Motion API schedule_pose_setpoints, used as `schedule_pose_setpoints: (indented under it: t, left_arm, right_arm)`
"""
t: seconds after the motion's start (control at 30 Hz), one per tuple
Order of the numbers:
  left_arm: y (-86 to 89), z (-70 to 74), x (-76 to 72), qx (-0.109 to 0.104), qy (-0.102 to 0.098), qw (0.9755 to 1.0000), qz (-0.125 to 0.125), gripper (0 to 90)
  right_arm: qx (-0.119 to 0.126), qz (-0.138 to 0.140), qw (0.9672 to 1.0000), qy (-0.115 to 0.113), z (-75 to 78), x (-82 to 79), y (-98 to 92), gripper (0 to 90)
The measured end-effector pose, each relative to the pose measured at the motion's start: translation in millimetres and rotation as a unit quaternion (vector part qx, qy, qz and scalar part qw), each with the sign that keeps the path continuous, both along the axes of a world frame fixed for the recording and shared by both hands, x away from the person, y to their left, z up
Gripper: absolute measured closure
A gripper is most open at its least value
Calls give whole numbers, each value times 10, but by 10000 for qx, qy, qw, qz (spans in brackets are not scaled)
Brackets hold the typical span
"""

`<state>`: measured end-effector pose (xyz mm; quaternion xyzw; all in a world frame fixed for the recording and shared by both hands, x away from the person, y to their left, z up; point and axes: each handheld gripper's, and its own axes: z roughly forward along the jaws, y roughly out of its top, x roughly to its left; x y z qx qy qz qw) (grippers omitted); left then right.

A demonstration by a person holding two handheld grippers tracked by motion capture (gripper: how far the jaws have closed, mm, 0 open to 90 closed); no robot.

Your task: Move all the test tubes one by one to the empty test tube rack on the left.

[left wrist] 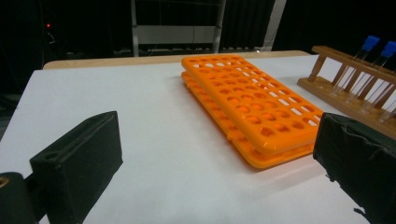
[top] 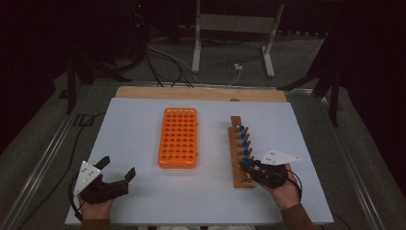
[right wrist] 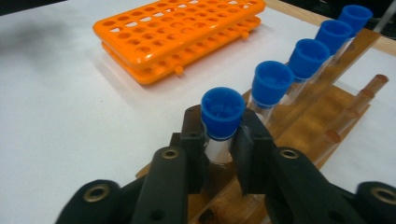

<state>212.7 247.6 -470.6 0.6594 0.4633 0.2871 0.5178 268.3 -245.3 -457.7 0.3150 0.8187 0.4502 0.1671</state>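
Blue cap, clear glass below it: that's the test tube [right wrist: 222,122] I've got, the nearest one in the wooden rack [right wrist: 327,112], at about four o'clock on the white table [top: 143,201] in the high view. My right gripper [right wrist: 223,140] has its jaws closed on the tube just under the cap, pads pressing the glass from both sides. Four more capped tubes run away up the rack toward one o'clock in the right gripper view.

The tube's long axis leans up out of its hole, so I judge the pull has to follow that lean, not go sideways, or the glass will bind on the wood.

The orange rack [top: 178,137] lies at nine o'clock from the held tube, between my two hands, well apart from the wooden one. My left gripper [top: 118,168] sits at seven o'clock on the table, jaws wide apart and holding nothing. The right is clearly the hand on the job.
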Motion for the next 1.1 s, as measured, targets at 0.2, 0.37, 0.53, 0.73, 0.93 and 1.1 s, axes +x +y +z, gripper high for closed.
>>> schedule_pose_setpoints:
  t: [0.2, 0.37, 0.53, 0.73, 0.93, 1.1]
  left_arm:
    - [-77, 57, 42, 42, -14, 9998, -184, 22]
    - [-158, 179, 71, -12, -24, 9996, -284, 22]
    - [-236, 239, 108, -37, -60, 9990, -439, 22]
    - [-321, 271, 188, 20, -69, 9983, -576, 22]
    - [-422, 359, 258, 49, -170, 9972, -731, 22]
    - [-506, 440, 330, 47, -218, 9960, -867, 23]
  right_arm:
    - [31, -10, 10000, -6, 65, 5, -9, 768]
    - [55, 21, 10000, -2, 190, 6, -28, 768]
    - [104, 81, 9999, 42, 312, 20, -47, 769]
    - [24, 95, 9999, 106, 423, 42, -31, 770]
    - [102, 128, 9998, 121, 570, 61, -40, 770]
    - [156, 180, 9997, 37, 733, 78, -76, 771]
